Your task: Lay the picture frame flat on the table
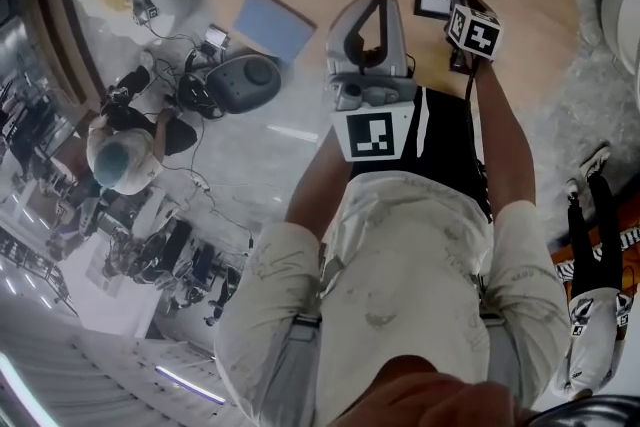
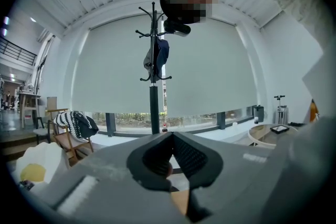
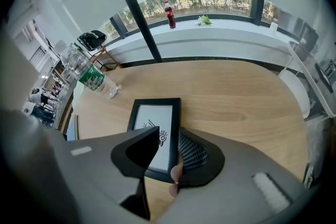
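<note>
The picture frame (image 3: 155, 113) lies flat on the table (image 3: 236, 97). My right gripper (image 3: 169, 131) hangs over it, jaws apart. My left gripper (image 2: 172, 137) has its jaws together, empty.

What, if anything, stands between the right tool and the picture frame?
Nothing visible does. The frame lies on the table directly under the right tool, whose open jaws stand over its near end. The bottle sits well off to the side.
</note>
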